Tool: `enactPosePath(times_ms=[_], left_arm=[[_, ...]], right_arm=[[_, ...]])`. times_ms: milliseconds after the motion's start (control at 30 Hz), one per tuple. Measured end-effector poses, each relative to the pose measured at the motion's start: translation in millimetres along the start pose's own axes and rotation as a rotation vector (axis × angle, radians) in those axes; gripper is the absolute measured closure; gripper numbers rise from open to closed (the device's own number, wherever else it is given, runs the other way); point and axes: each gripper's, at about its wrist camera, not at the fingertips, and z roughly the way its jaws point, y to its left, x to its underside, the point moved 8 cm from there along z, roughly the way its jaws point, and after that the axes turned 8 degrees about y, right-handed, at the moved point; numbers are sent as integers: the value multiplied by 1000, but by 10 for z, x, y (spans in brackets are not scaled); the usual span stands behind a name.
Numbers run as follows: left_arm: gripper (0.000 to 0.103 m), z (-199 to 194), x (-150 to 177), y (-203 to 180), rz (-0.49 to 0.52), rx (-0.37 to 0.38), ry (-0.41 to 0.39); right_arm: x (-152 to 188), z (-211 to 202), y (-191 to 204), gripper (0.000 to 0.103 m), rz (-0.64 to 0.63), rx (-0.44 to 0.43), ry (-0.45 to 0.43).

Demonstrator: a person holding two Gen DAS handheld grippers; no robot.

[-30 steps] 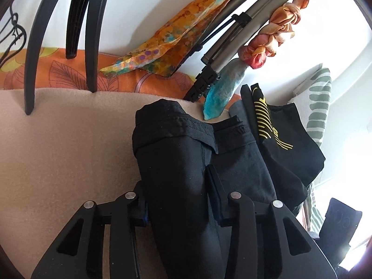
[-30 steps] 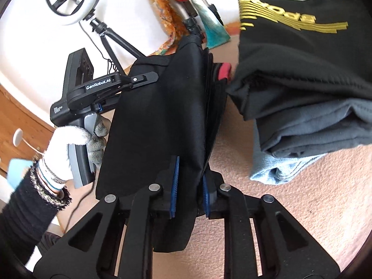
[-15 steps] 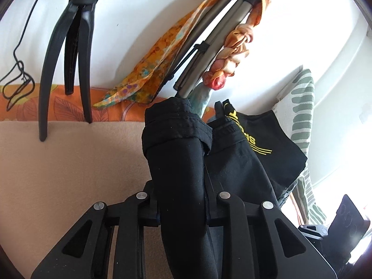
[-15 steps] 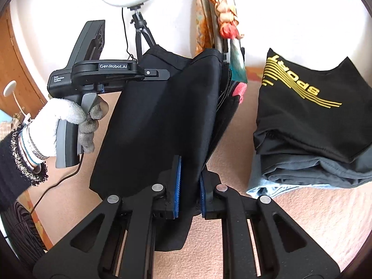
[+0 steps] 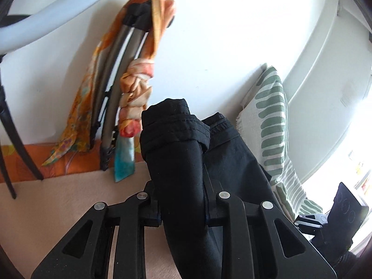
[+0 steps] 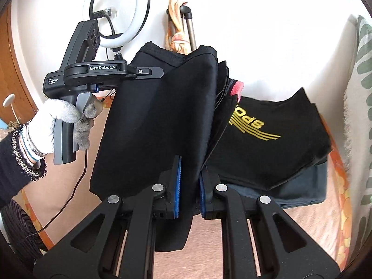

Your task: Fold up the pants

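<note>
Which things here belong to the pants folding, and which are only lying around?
Job: pants, left gripper, right gripper.
Lying about: folded clothes stack, ring light, scarves, striped pillow.

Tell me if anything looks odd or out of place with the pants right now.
Nothing looks damaged. The black pants hang in the air, clamped by both the left gripper and right gripper. Their layers fan apart unevenly along the right edge, beside the folded clothes stack.

Home bedroom: blanket-covered bed (image 6: 313, 227), leaf-print pillow (image 5: 272, 121), folded clothes stack (image 6: 274, 148), ring light (image 6: 116, 14).
</note>
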Motion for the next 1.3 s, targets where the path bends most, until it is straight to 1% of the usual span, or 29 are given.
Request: enactPosePath(times_ms=[100,233,333,533,733,867,967,1133,1200,1300], left_arm=[[81,178,-183,-217,34,11,-3],[81,452,-360,-445,53,31,10],[81,636,-424,-597,72,39,19],[81,1043,-452,-753,75,43,54],[81,1474,-399,-758,78,2,105],[81,1661,-357,-681,90,-61,131],[80,1723,-340,-618,106,-104,151],[71,1767,-344,-630,136,-159,175],[63,1781,-336,-645,144,-184,185],[57,1785,-343,-665,158,-203,191]], right_arm=[[-75,-105,-243,90,-15,53,-8],[-116,-196,-573,90,9,87,-9],[-108,-218,-804,90,21,116,-5],[-65,-137,-1262,90,53,161,17],[84,89,-1636,90,96,170,61],[119,223,-1726,90,109,148,75],[94,290,-1765,90,122,126,86],[119,358,-1818,90,167,101,98],[151,370,-1862,90,199,86,97],[190,373,-1918,90,247,68,94]])
